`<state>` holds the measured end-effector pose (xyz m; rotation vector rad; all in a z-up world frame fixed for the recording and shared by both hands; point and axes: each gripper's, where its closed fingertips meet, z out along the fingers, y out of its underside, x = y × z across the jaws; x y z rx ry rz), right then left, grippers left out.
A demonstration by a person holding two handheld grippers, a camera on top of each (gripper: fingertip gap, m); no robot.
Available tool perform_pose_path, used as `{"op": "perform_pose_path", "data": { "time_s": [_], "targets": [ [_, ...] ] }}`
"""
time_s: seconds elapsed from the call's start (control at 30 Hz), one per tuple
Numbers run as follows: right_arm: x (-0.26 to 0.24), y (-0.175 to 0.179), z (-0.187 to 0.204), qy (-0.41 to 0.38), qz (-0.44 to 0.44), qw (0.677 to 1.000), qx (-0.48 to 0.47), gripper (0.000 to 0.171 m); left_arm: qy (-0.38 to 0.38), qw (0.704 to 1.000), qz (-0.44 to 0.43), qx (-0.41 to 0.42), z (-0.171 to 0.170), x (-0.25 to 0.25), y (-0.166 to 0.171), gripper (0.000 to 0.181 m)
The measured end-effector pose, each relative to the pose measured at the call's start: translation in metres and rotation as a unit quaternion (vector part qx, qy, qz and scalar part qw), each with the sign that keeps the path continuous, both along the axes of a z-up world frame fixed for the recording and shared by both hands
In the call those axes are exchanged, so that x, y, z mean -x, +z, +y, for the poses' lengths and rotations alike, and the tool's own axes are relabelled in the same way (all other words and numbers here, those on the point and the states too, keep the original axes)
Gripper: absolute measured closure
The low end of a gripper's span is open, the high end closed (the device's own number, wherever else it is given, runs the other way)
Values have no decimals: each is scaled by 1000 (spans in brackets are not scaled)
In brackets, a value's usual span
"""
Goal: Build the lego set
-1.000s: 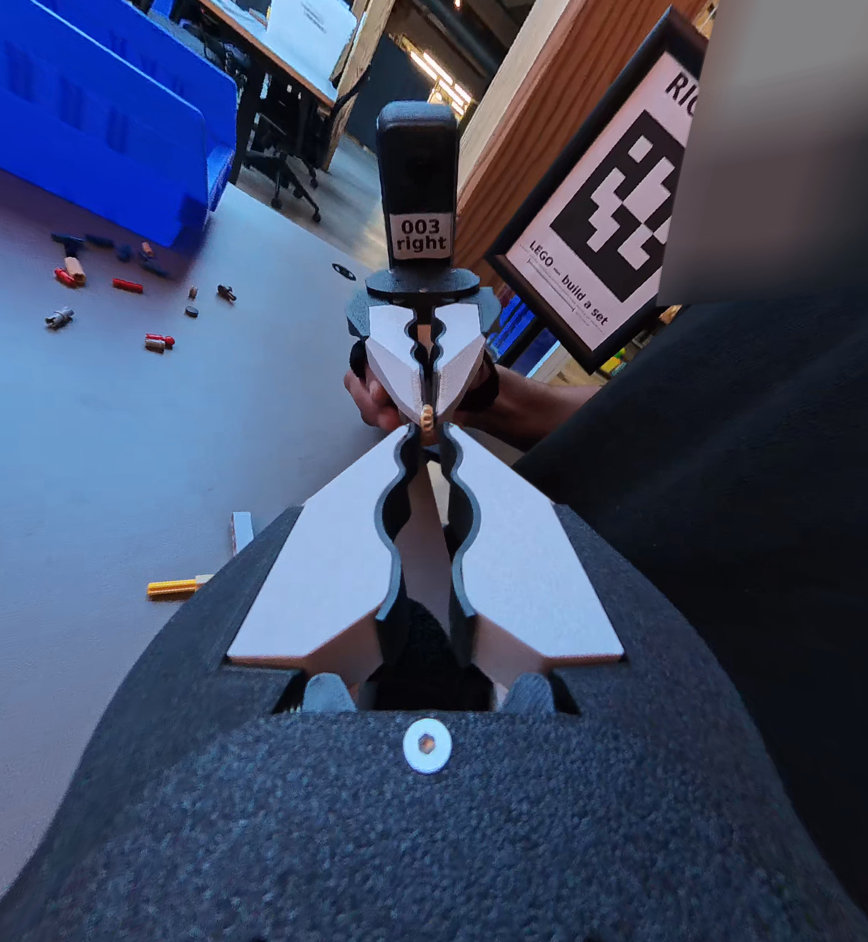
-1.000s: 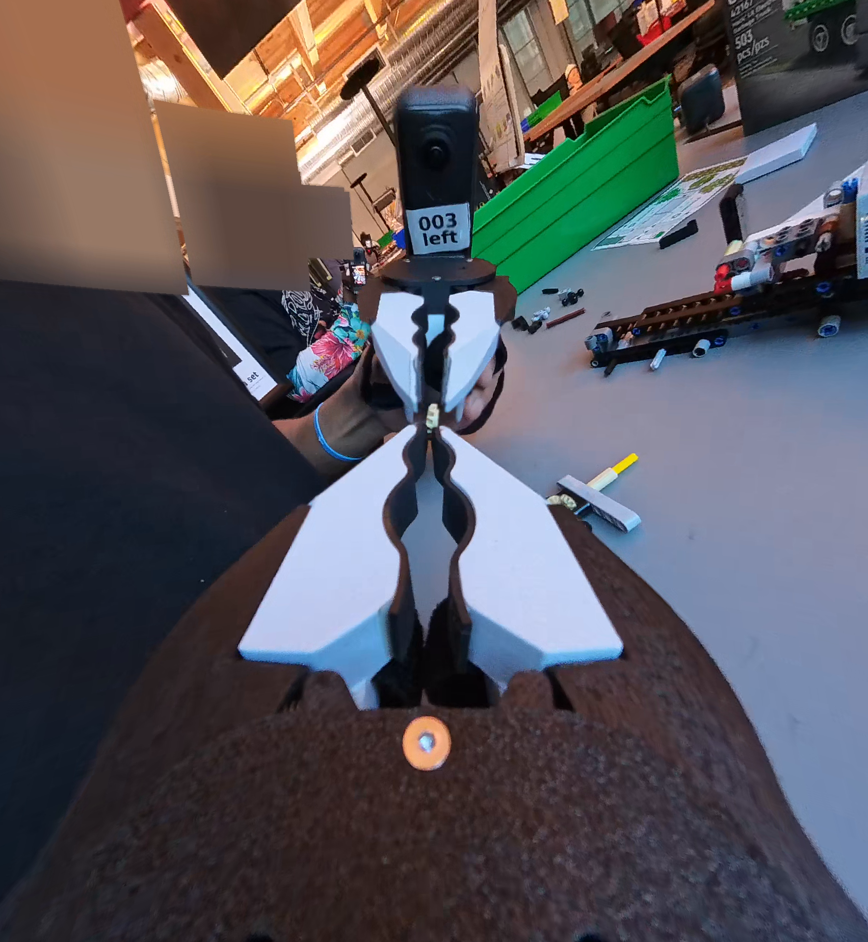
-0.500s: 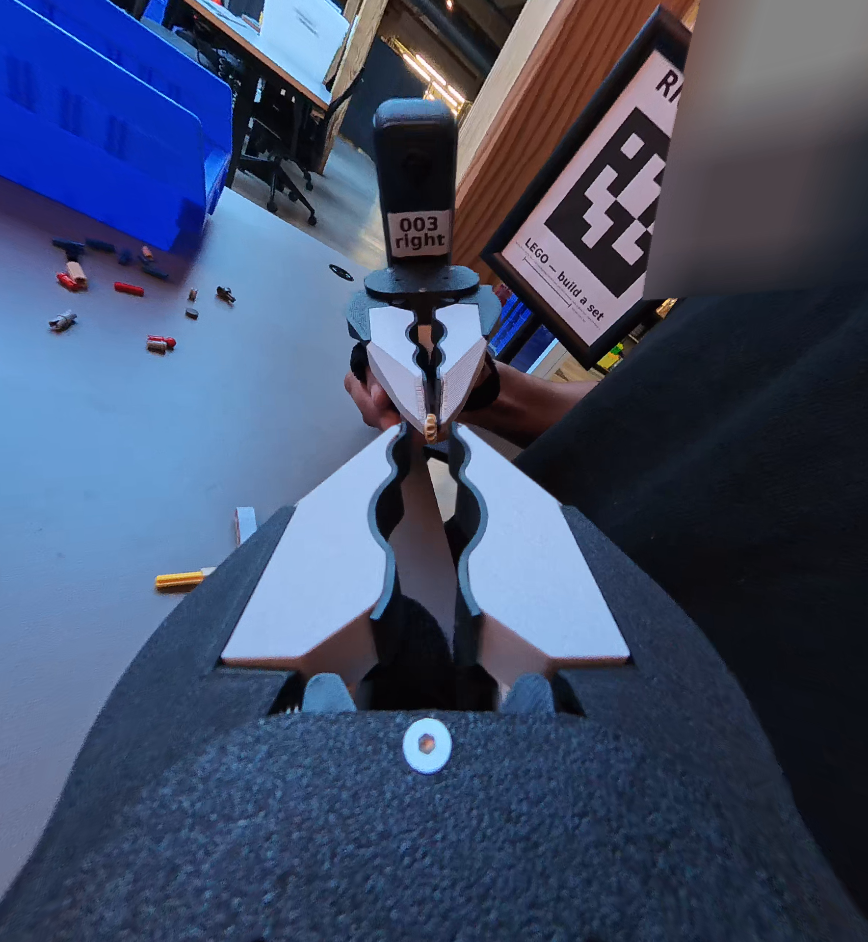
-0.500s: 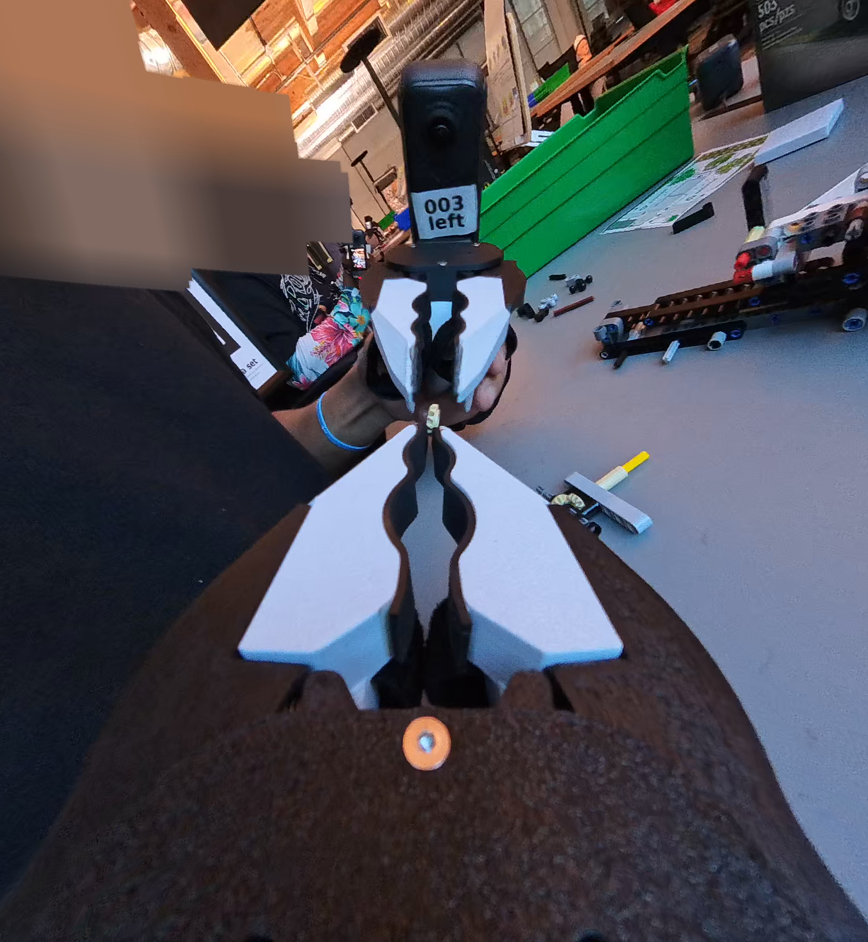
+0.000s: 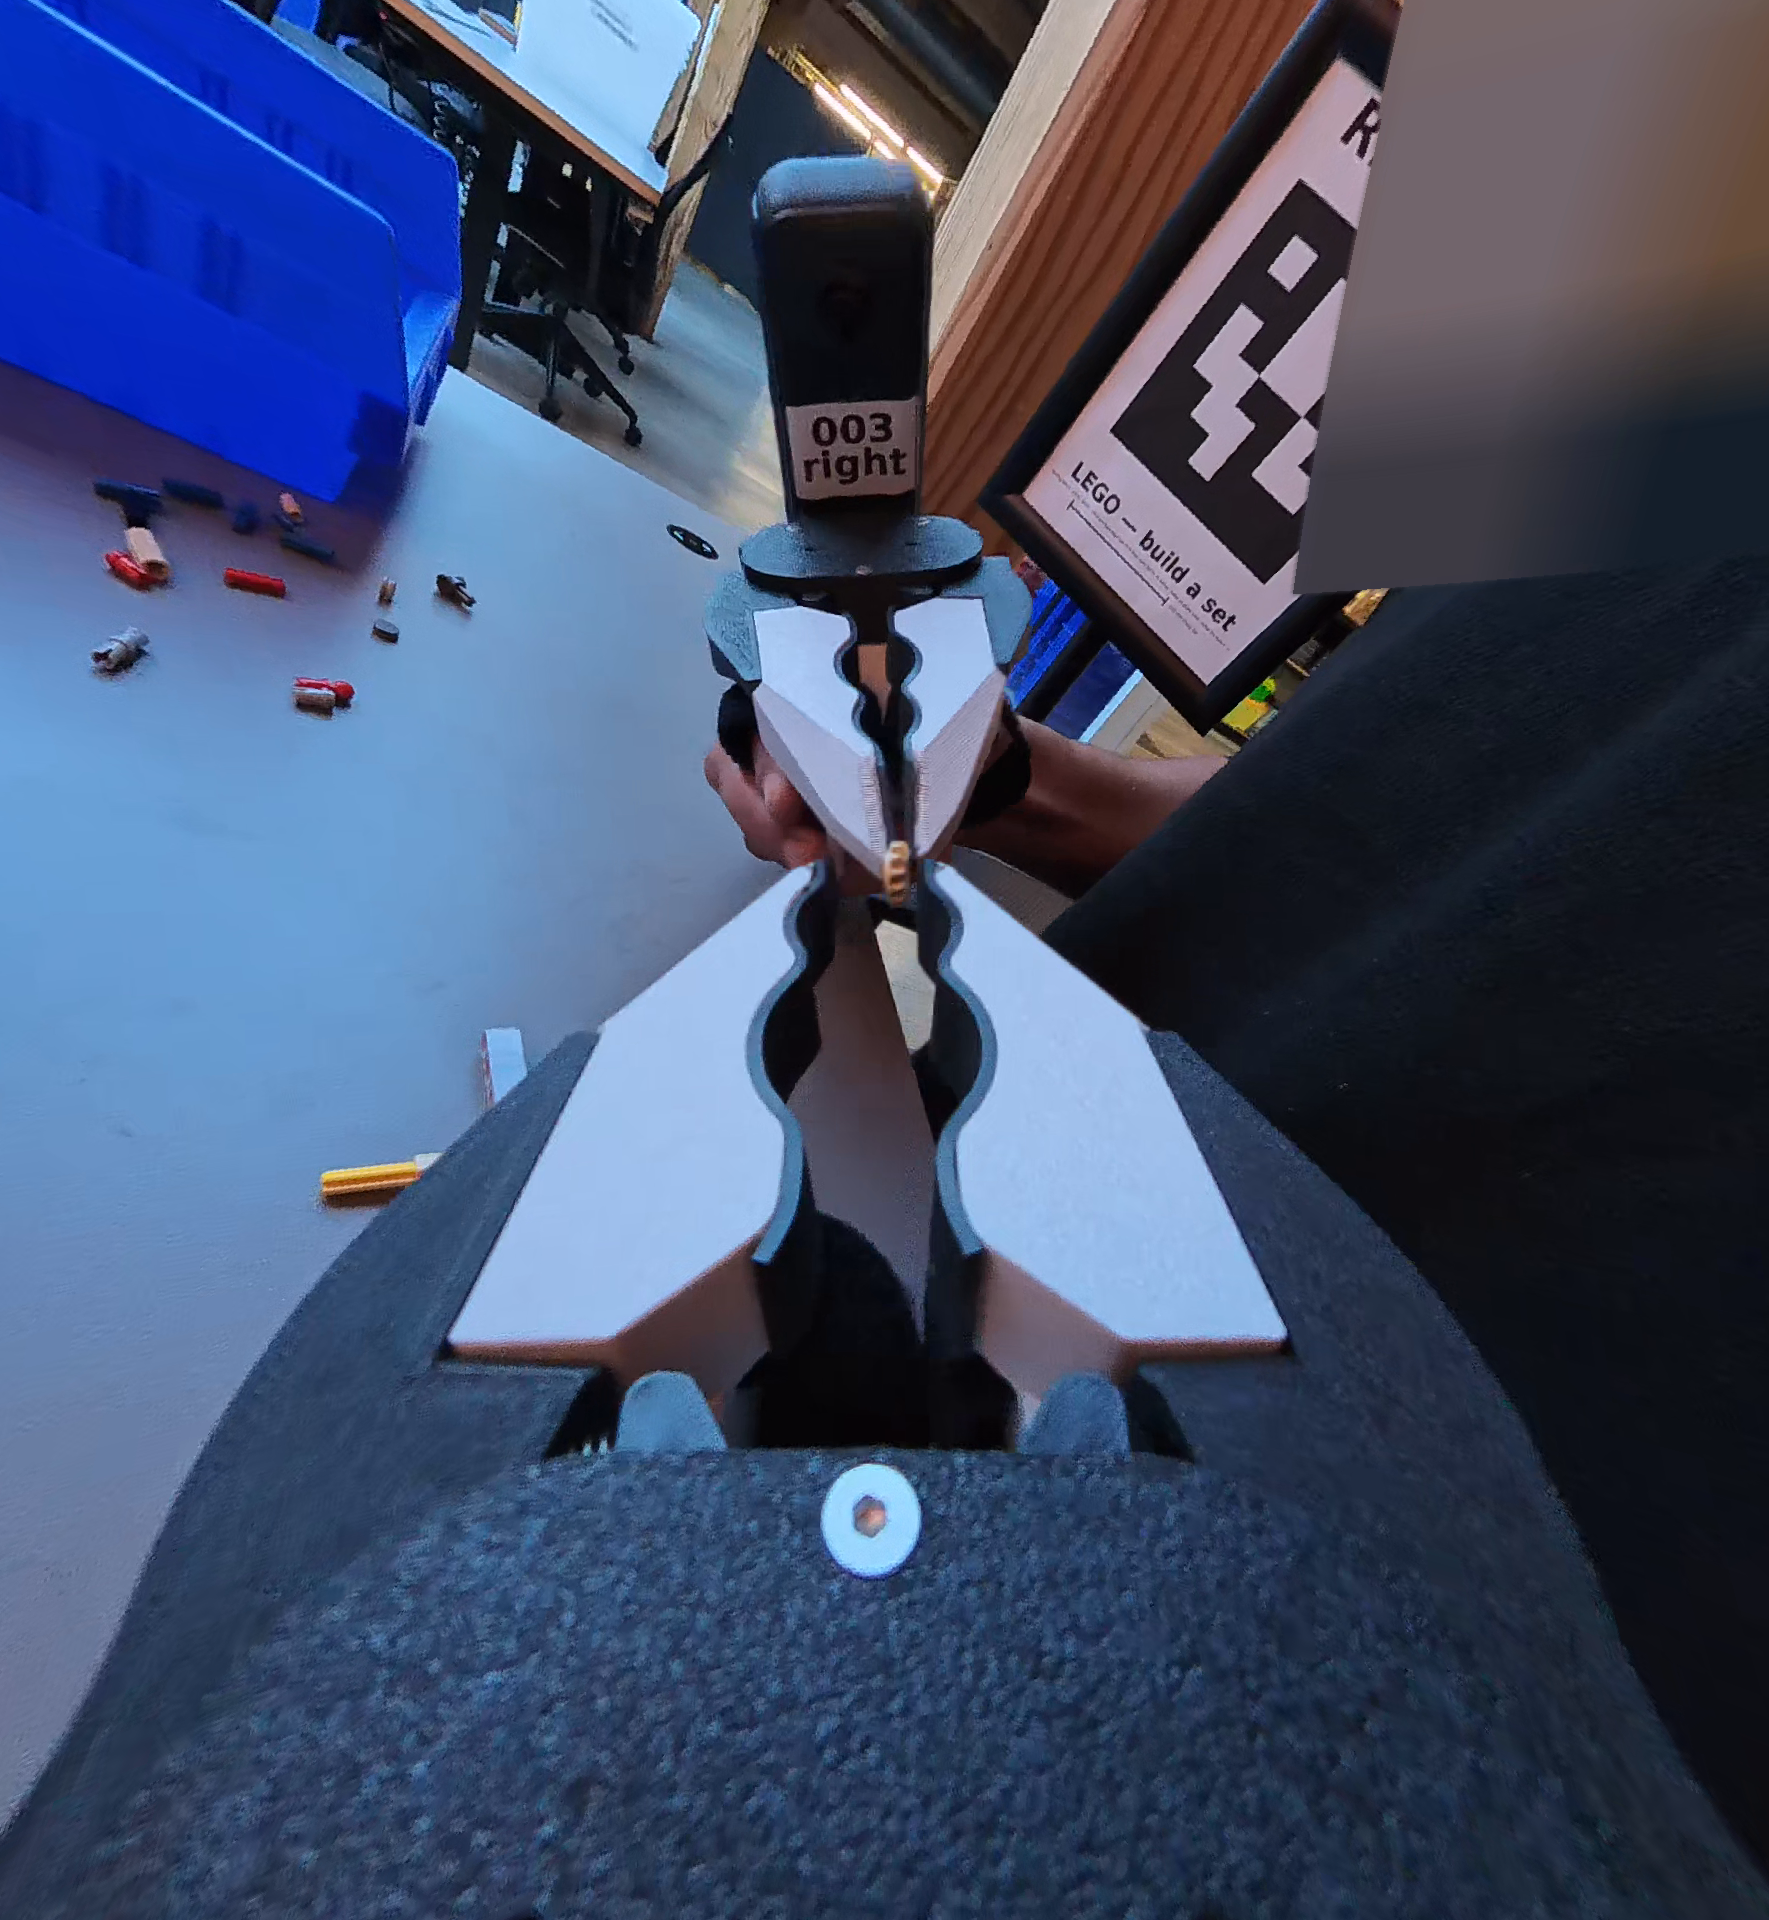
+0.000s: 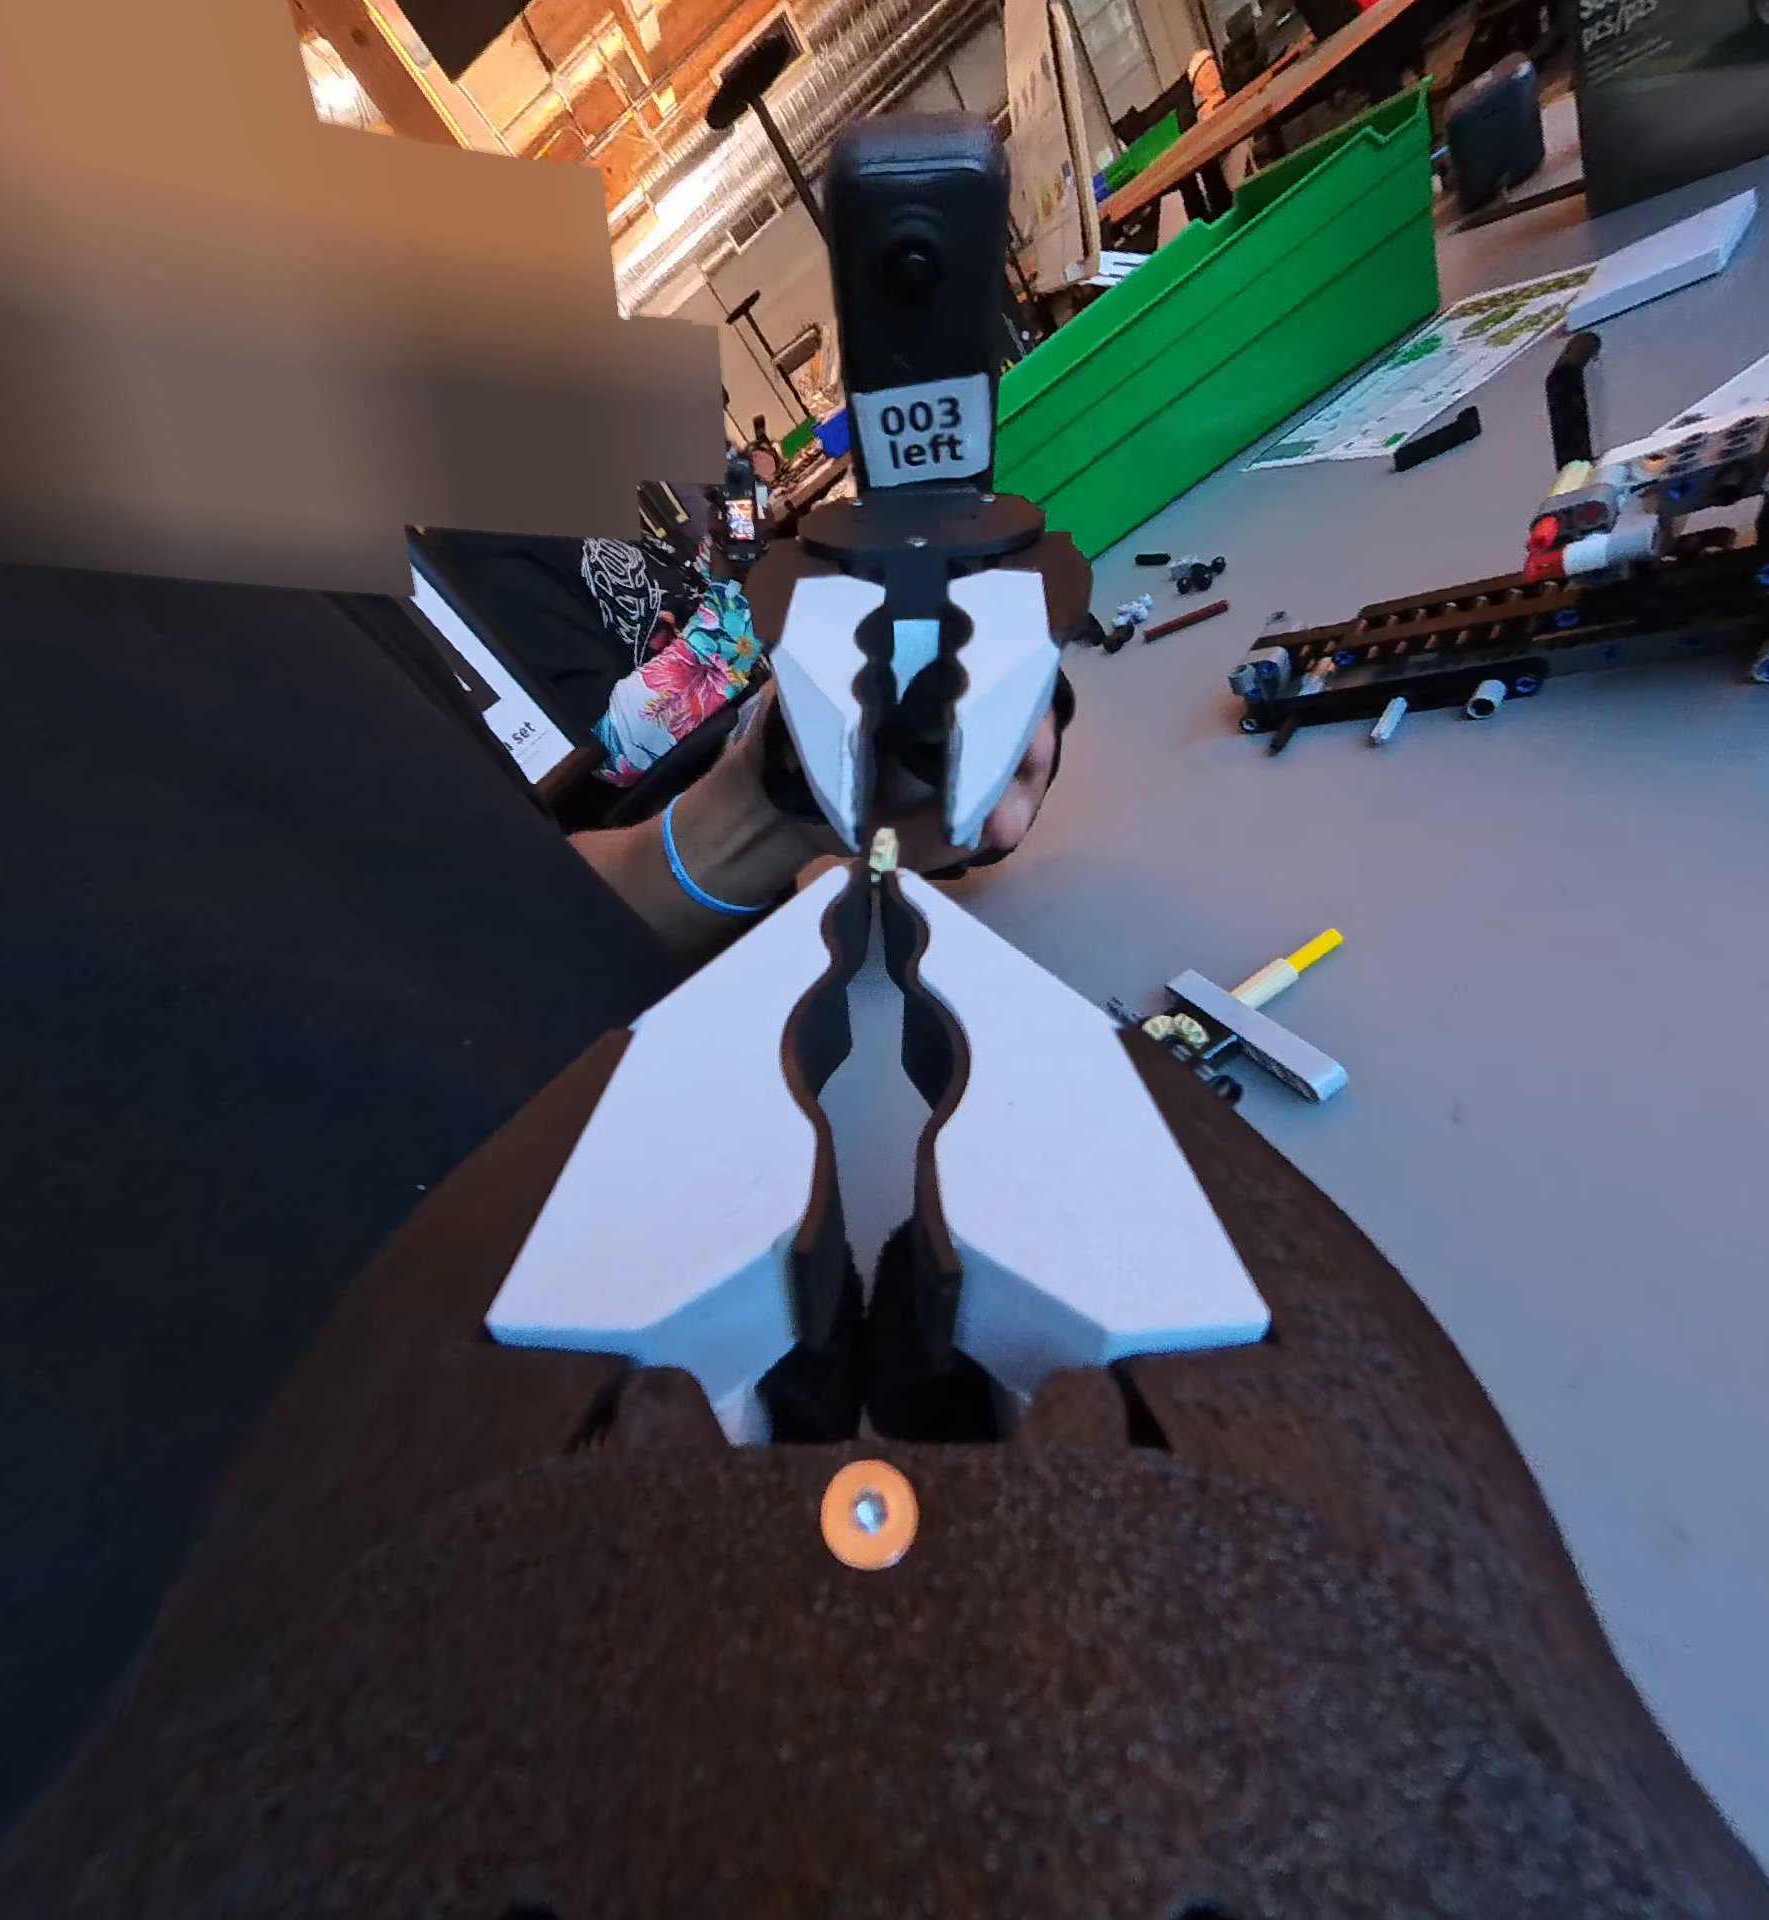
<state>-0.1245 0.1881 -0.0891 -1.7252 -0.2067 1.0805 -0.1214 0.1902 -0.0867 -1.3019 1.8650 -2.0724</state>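
Note:
My right gripper (image 6: pixel 880 878) is shut on a small tan gear (image 6: pixel 885 854), held in the air above the grey table. My left gripper (image 5: pixel 878 883) faces it tip to tip, and its open jaws stand on either side of the gear (image 5: pixel 895 868). The left wrist view shows the right gripper (image 5: pixel 895 847) pinching the gear at its tips. The right wrist view shows the left gripper (image 6: pixel 906 831) with a clear gap between its fingers. A hand holds each gripper.
A partly built dark model (image 6: pixel 1545 623) lies at the right, with a grey beam on a yellow axle (image 6: pixel 1254 1029) nearer. A green bin (image 6: pixel 1223 343) and a booklet (image 6: pixel 1420 384) lie behind. A blue bin (image 5: pixel 184 260), loose pieces (image 5: pixel 236 582) and a framed sign (image 5: pixel 1202 416) show in the left wrist view. The partly built dark model (image 6: pixel 1545 623) is about equally far from each gripper, around 20 centimetres.
The left gripper's jaws have opened a little wider around the gear. The right gripper has stayed shut on the gear, and both grippers have kept tip to tip.

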Motion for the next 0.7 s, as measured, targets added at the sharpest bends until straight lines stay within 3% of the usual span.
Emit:
{"op": "perform_pose_path", "data": {
  "time_s": [0.1,0.33,0.7],
  "targets": [
    [2,-3,1,0,-13,1000,2,170,-11,1000,-1,-3,-3,2,-3,181],
    [0,1,2,1,18,1000,5,166,-15,1000,-3,-5,-3,1,-3,181],
    [0,-6,3,-7,-9,1000,7,167,-10,1000,5,-4,-4,2,-6,181]
  ]
}}
